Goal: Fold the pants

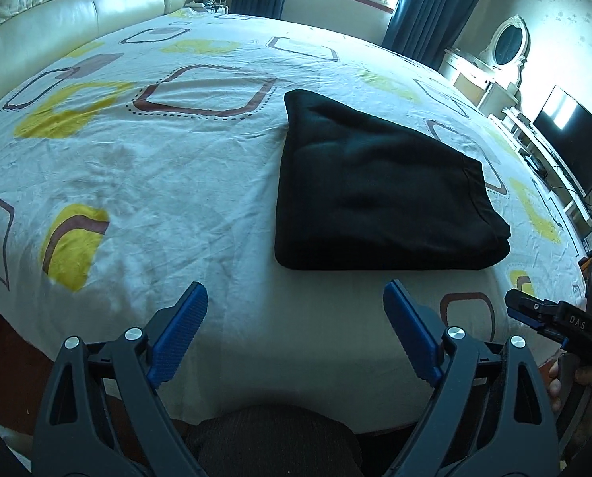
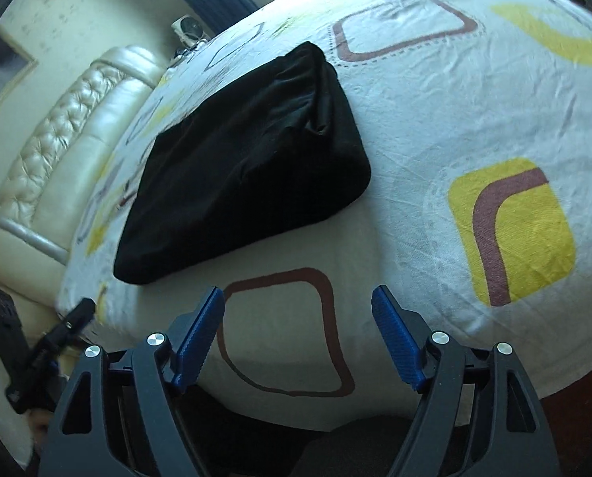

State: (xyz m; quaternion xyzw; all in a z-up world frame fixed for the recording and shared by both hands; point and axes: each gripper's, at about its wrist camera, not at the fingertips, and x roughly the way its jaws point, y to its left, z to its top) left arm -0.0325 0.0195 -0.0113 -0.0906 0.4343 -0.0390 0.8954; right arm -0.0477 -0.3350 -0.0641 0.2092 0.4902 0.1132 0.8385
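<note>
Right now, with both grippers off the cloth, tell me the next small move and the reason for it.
Probably just draw both grippers back and stop. The black fabric pants already lie as a compact folded bundle on the white patterned bedsheet, and the left gripper and right gripper are open and empty, clear of the near edge. At most, square the bunched end.

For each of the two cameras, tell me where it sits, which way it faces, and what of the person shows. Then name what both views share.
Left wrist: sits on the left gripper, looking down across the bed at the folded black pants; its blue fingers, the right gripper and a hand show.
Right wrist: sits on the right gripper, facing the pants and headboard; left gripper at lower left.
Shared: pants, patterned sheet, headboard.
</note>
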